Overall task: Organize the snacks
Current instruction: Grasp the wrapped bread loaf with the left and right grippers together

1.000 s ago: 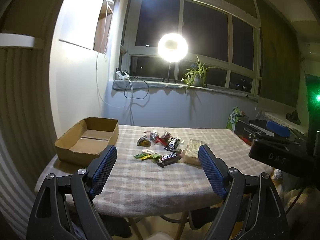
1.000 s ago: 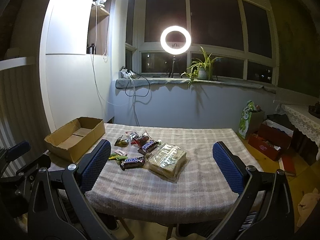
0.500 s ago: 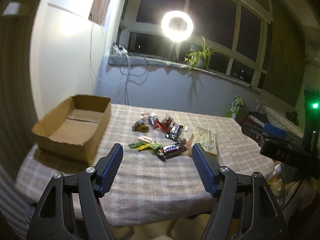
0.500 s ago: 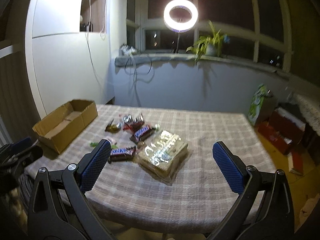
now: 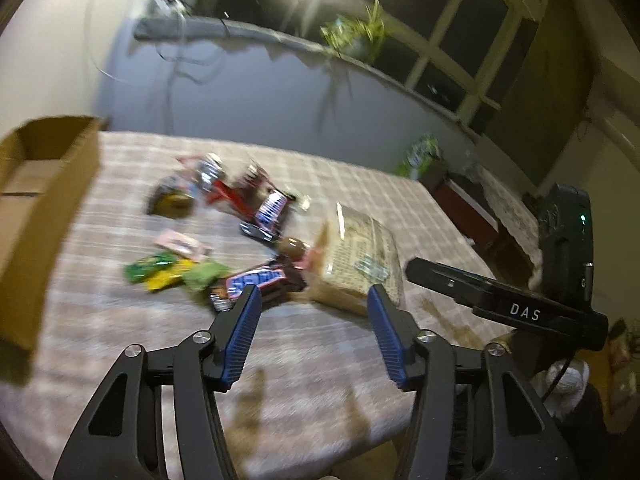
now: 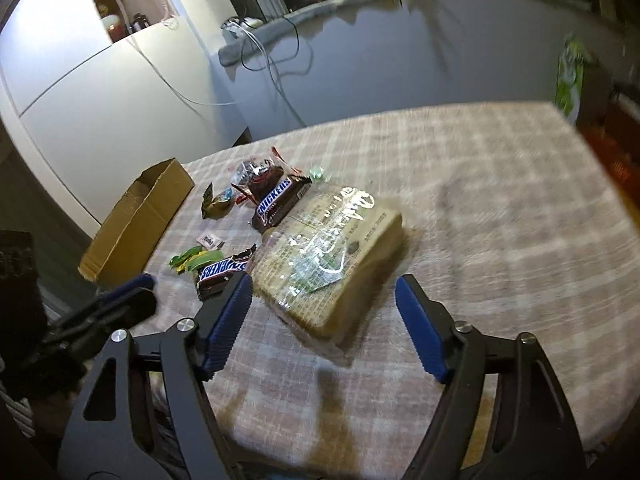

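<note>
Snacks lie in a loose heap on the checked tablecloth [image 6: 500, 208]. A large clear-wrapped biscuit pack [image 6: 328, 256] lies just ahead of my open, empty right gripper [image 6: 324, 300]. A Snickers bar [image 6: 276, 200] lies behind it and another Snickers bar [image 6: 220, 272] to its left. In the left wrist view my left gripper [image 5: 314, 312] is open and empty, just short of a Snickers bar [image 5: 256, 280] and the biscuit pack [image 5: 360, 264]. Green and yellow sweets [image 5: 168, 272] lie further left.
An open, empty cardboard box [image 5: 36, 200] stands at the table's left edge; it also shows in the right wrist view [image 6: 140, 220]. The right gripper's body [image 5: 520, 308] shows at the right of the left wrist view. A windowsill with cables and a plant runs behind.
Both grippers have moved forward and tilted down over the table, close to the snacks. Their jaws have narrowed somewhat but stay open. The snacks have not moved.
</note>
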